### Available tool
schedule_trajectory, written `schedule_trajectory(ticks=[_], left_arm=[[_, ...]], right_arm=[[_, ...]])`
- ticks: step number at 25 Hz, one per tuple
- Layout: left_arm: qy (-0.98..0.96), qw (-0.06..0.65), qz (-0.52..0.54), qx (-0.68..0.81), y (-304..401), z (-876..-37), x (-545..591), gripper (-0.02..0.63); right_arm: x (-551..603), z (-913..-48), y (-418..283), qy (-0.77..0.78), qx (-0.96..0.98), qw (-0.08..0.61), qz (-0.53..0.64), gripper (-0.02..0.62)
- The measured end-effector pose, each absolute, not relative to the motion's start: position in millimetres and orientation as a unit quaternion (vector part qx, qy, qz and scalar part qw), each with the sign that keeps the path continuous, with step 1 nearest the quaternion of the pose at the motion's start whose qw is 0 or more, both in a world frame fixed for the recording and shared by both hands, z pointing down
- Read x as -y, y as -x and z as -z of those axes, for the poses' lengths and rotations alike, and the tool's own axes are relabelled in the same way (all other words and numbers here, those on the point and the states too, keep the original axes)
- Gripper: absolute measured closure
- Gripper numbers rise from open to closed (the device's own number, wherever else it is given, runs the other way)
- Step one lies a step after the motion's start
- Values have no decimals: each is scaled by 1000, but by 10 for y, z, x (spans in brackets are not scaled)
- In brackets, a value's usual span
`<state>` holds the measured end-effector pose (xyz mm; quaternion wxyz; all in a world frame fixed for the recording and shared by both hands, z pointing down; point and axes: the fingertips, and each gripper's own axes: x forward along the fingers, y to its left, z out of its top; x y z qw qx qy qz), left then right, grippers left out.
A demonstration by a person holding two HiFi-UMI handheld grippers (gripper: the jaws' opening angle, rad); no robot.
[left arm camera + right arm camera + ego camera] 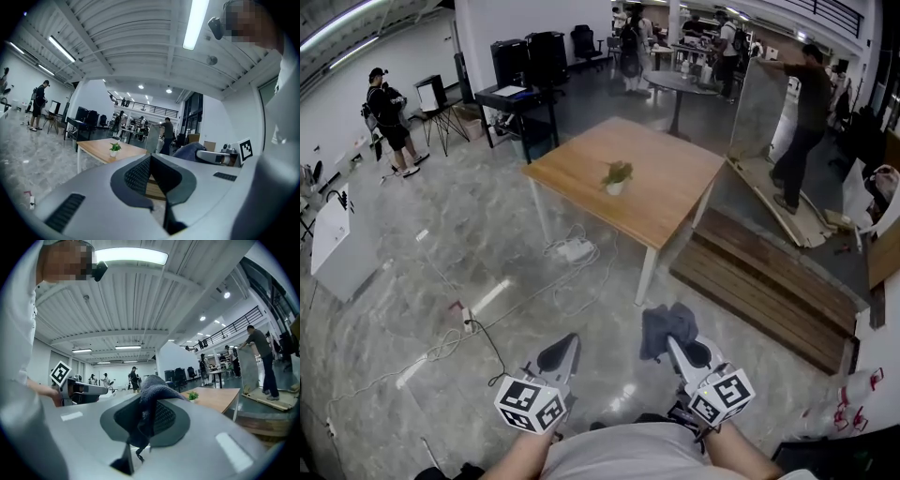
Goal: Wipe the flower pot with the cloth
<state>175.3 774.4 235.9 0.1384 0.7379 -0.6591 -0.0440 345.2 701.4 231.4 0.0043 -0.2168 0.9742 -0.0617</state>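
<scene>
**Cloth gripped, flower pot not yet reached**

A person stands on the grey floor of an open workshop hall, a gripper in each hand held low in front of the body. The right gripper has its jaws pinched on a dark blue-grey cloth. The cloth bunches up over the tips and hangs down between the pads in the right gripper view. The left gripper has its jaws pressed together at the tips with nothing between them.

The small white flower pot, holding a sprig of green plant, stands upright and alone near the middle of a light wooden table. It is well apart from both grippers, across a stretch of floor strewn with cables.

The wiping itself has evidently not begun, and the step in hand looks like the approach, with the cloth already secured. The next move would call for closing in on the table. The free left gripper may then need to steady the pot, which looks light enough to tip or slide, while the cloth is brought against its side.
</scene>
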Motion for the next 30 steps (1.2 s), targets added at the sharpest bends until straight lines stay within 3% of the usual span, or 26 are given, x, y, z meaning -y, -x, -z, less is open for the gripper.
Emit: schedule_trajectory(ticks=[10, 30], left_arm=[[-733, 145, 36, 663, -996, -2560, -6940, 600], [-692, 166, 22, 702, 150, -2643, -3709, 600]], right_arm=[[-6140, -2541, -2752, 229, -971, -5, 71, 563], [-2539, -2435, -1646, 194, -979, -8, 53, 563]])
